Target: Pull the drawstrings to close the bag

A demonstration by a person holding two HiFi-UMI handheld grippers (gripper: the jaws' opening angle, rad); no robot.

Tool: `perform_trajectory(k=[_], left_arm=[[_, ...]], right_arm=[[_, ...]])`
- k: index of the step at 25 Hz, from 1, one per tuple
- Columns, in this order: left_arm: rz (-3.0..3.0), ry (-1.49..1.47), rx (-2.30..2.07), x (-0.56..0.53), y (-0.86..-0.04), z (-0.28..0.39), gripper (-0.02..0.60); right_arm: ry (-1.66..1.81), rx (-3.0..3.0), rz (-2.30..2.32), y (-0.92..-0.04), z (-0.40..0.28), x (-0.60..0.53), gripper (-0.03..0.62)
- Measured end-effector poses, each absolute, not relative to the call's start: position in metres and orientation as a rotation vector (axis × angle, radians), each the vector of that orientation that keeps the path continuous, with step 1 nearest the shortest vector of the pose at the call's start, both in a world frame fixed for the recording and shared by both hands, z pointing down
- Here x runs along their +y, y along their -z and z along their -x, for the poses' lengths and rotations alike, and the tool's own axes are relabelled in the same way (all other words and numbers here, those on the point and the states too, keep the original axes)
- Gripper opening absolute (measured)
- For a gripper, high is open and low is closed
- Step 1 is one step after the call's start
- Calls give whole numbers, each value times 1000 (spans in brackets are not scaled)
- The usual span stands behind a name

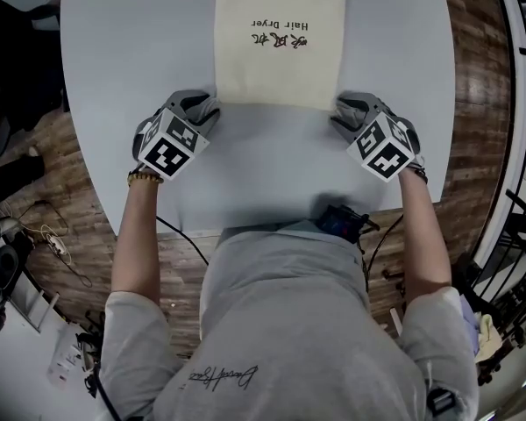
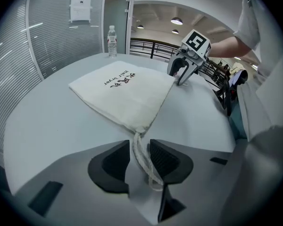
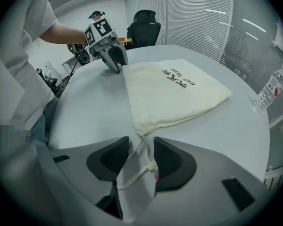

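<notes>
While bag (image 1: 280, 68) lies flat, left claw (image 2: 139, 147), right claw (image 3: 142, 142) gape; drawstring (image 2: 144, 162) loose between each.

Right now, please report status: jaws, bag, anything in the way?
Left gripper jaws open, drawstring between them. Right gripper the same. Bag flat, mouth not yet closed. Water bottle far off, clear of it.

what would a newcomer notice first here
A cream bag printed Hair Dryer lies flat on the pale table. The left gripper and right gripper sit at its two near corners, each with open jaws either side of a drawstring, not yet pinching it.
</notes>
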State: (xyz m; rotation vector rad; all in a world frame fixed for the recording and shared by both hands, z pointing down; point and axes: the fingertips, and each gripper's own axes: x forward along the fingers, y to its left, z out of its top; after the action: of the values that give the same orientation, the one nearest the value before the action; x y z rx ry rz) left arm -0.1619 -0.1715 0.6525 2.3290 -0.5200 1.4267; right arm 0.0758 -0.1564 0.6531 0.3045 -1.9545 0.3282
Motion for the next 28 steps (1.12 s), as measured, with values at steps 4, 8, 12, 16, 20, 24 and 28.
perform_trajectory(k=[4, 8, 12, 16, 20, 24, 28], left_arm=[[-2327, -1426, -507, -173, -652, 162, 132], [-2318, -1439, -505, -174, -652, 163, 118], [-2312, -1434, -495, -173, -652, 160, 69], [-2303, -1418, -484, -171, -653, 157, 26], [-2284, -1392, -492, -169, -654, 158, 20], [-2272, -1402, -526, -169, -655, 157, 16], [-2249, -1384, -571, -167, -656, 158, 14]], right_arm=[[-321, -1941, -282, -654, -76, -157, 163], [-297, -1918, -250, -654, -74, -154, 112], [-321, -1913, -247, -654, -71, -153, 38], [-342, -1915, -268, -654, -72, -153, 31], [-345, -1909, -274, -655, -71, -153, 29], [-326, -1895, -282, -658, -72, -153, 29], [-339, -1894, -312, -660, -80, -149, 26]])
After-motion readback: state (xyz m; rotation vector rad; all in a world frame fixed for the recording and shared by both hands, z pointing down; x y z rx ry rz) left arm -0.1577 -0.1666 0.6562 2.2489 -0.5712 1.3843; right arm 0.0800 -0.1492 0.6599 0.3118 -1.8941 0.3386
